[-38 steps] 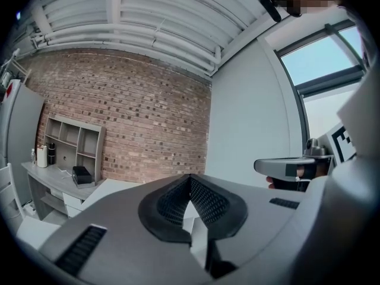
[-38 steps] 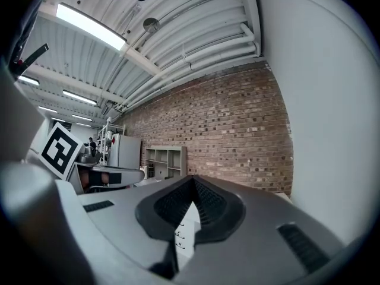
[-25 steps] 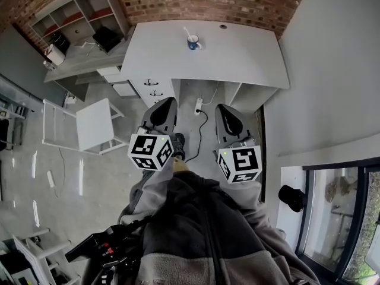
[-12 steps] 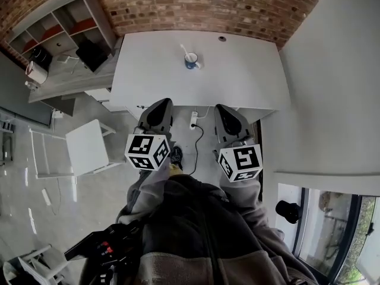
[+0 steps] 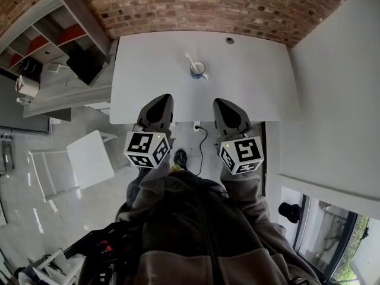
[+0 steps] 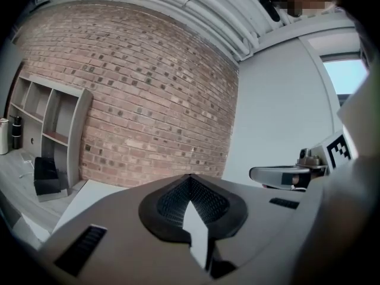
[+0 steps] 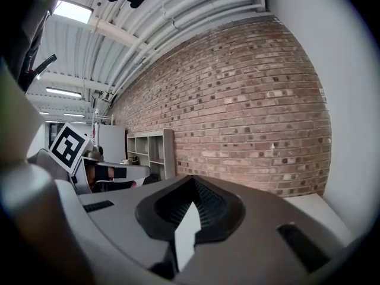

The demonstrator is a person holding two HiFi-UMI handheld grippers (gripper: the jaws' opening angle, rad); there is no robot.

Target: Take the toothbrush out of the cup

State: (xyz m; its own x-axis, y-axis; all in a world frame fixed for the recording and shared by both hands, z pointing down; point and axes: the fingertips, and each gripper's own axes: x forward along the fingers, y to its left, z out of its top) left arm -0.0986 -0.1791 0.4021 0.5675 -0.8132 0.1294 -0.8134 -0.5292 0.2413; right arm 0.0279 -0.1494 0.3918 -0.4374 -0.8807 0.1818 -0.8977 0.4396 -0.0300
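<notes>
The toothbrush [image 5: 190,60] stands in the cup [image 5: 198,70] near the middle of the white table [image 5: 148,70]. The left gripper [image 5: 158,104] and right gripper [image 5: 225,107] hover over the table's near edge, well apart from the cup. Both have their jaws closed together on nothing

Brick wall [image 5: 196,8], white desk [image 5: 249,94]

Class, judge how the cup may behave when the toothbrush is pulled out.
The cup looks small, probably light, so it may slide or tip. The toothbrush leans on its rim, so a sideways pull could drag it.
</notes>
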